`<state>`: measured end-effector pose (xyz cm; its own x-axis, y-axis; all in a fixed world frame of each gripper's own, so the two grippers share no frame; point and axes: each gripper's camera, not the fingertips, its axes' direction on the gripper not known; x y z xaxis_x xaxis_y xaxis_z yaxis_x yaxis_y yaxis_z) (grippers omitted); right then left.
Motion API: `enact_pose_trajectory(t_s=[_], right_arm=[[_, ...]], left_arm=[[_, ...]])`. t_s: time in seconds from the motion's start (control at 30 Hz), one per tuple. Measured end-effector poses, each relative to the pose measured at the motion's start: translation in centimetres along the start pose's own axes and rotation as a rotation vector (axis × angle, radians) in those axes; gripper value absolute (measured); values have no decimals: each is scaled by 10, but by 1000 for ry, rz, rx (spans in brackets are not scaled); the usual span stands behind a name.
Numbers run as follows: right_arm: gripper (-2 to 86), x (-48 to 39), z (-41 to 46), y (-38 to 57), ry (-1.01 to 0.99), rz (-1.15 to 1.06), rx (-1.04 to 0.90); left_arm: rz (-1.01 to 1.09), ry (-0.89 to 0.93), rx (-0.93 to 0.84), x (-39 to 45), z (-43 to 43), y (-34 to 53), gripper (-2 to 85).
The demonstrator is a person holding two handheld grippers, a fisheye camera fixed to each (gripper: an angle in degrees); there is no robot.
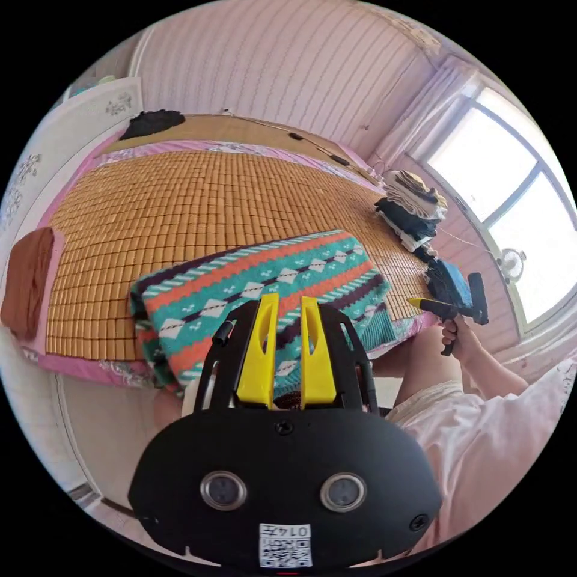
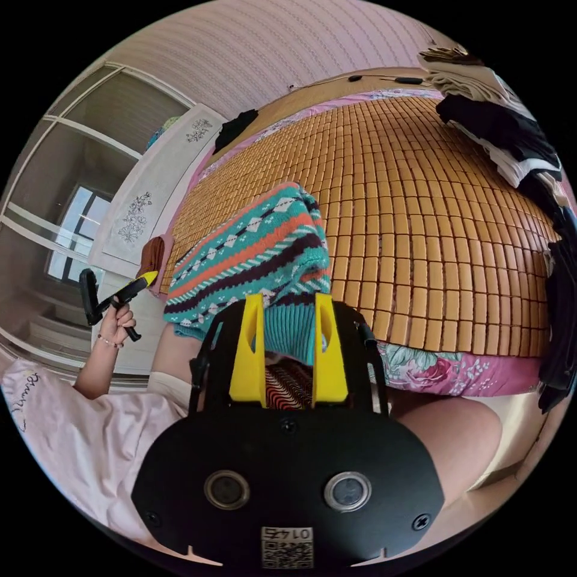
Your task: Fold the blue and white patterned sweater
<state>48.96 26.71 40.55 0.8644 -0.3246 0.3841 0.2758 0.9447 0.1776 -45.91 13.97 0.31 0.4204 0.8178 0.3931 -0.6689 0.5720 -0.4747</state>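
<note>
Sweater (image 1: 258,294) lies folded at the near edge of the bamboo mat (image 1: 180,204). Left gripper (image 1: 288,300) and right gripper (image 2: 288,300) hover released, jaws parted. Square the hem evenly before pressing flat.

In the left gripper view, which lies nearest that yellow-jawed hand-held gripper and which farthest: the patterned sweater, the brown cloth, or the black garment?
1. The sweater, folded on the mat's near edge, just past the left hand-held gripper.
2. The brown cloth, at the bed's left edge.
3. The black garment, by the far headboard.
</note>
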Motion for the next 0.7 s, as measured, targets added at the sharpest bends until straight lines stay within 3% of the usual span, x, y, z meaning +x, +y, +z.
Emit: enact_pose_trajectory(t_s=[0.13,0.27,0.37,0.7], right_arm=[[186,-5,24,-39,60,-6,-32],[155,1,64,-79,16,50,-144],[94,-7,68,-93,71,61,-178],[53,-71,-57,-149,-368,-275,157]], left_arm=[[-225,-144,-32,-62,-5,43,102],[-335,-41,-186,-93,43,69,128],[-300,18,-249,-96,66,68,89],[31,115,114,-69,-44,-23,64]])
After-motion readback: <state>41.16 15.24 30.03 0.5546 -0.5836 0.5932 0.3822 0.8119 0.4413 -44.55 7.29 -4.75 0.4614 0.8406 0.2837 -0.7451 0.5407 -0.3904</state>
